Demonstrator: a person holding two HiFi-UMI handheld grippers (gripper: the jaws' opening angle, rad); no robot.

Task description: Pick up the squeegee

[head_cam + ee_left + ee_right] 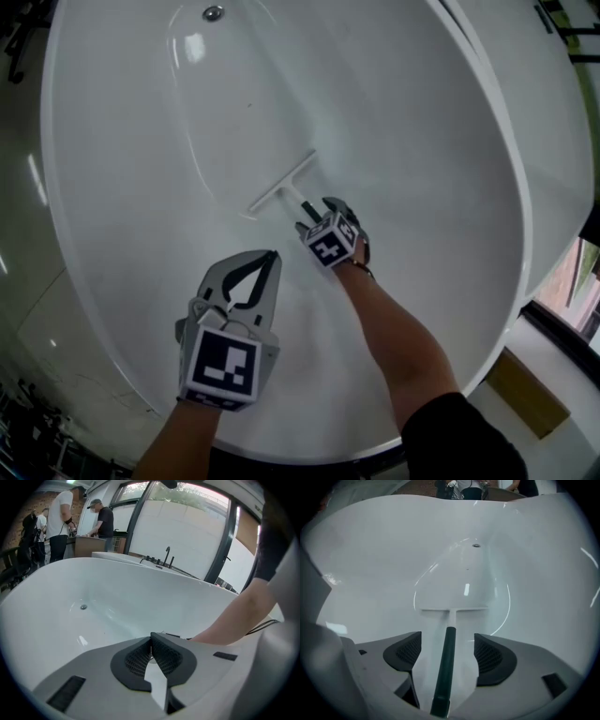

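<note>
A white squeegee [281,184] with a dark handle lies on the sloping inner wall of the white bathtub [441,159]. My right gripper [317,214] is open and straddles the handle. In the right gripper view the dark handle [446,660] runs down the middle between the two pads [490,657], touching neither, and the blade [452,609] lies crosswise just ahead. My left gripper [270,259] hangs nearer to me over the tub wall. It is shut with nothing in it, its tips [151,641] pressed together.
The drain [213,13] sits at the tub's far end. A cardboard box [530,389] stands on the floor outside the rim at the right. In the left gripper view two people [58,522] stand at a counter beyond the tub, near a black faucet [166,557].
</note>
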